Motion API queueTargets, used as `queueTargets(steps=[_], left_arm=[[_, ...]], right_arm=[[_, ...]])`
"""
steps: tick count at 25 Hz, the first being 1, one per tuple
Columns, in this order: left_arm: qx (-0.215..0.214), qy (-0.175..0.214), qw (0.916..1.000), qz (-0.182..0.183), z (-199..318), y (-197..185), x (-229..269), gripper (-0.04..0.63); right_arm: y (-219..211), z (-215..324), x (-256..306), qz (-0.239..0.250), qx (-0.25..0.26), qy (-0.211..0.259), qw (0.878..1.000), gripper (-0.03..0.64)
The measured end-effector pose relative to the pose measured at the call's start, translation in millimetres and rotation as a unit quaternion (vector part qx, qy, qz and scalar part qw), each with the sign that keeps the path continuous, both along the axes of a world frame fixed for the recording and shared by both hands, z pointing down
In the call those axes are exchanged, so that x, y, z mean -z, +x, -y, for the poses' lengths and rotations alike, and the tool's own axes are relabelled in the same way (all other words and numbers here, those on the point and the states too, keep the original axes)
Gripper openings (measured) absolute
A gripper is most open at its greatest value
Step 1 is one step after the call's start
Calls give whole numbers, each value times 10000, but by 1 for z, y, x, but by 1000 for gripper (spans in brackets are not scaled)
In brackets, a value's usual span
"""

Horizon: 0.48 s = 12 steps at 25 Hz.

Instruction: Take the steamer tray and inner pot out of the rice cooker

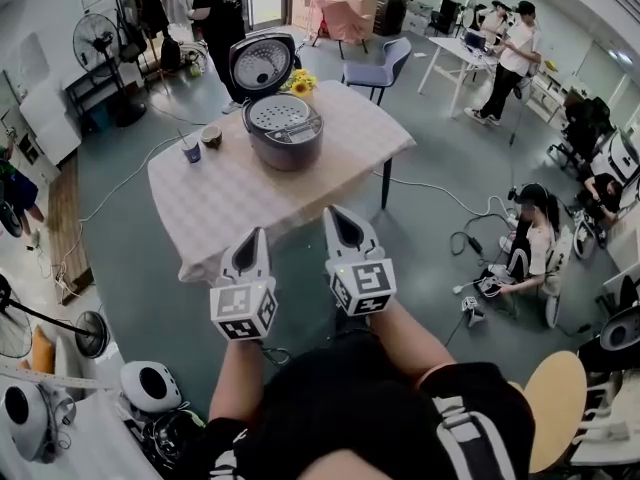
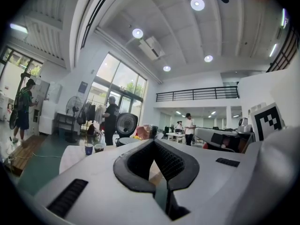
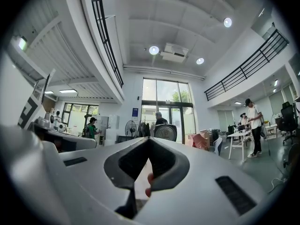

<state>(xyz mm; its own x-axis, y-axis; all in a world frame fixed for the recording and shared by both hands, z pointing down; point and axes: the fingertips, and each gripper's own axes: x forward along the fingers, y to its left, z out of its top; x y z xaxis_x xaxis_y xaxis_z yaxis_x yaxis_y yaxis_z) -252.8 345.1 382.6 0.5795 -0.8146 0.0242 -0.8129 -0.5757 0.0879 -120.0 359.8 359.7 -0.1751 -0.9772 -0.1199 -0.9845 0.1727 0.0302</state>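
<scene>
On the table [image 1: 230,203] ahead, rice cooker [image 1: 285,140] upright, lid [image 1: 262,66] raised at the back, steamer tray [image 1: 282,115] flat in its mouth, well beyond my left gripper [image 1: 257,236] and right gripper [image 1: 336,214], fingers [image 2: 180,165] pressed together.

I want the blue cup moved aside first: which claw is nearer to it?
Left. In the head view the left claw, shut, sits below and right of the blue cup; the right claw, also shut, lies farther right, beyond the left one.
</scene>
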Motion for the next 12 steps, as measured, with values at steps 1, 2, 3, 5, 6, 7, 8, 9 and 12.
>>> queueTargets(steps=[1,2,3,5,6,7,8,9,12], left_arm=[[26,-1,10000,4,7,1,-2,2],[51,-6,10000,12,15,2,-4,2],[76,-20,10000,18,23,3,-7,2],[134,-62,9999,32,45,8,-13,2],[172,-69,9998,51,59,12,-15,2],[218,-63,9997,82,75,17,-16,2],[267,-49,9996,117,92,23,-17,2],[315,-31,9994,146,109,29,-18,2],[428,40,9989,190,166,54,-15,2]], right_arm=[[1,8,-1,-3,17,5,10000,-3],[3,16,-3,0,34,11,10000,-3],[5,26,-5,14,52,14,10000,-3],[12,49,-10,66,101,19,9999,-3],[18,64,-12,85,132,30,9999,-3],[23,80,-13,95,167,41,9998,-3],[30,98,-15,109,203,46,9997,-3],[38,117,-17,139,240,43,9996,-3],[66,180,-18,261,316,24,9992,-3]])
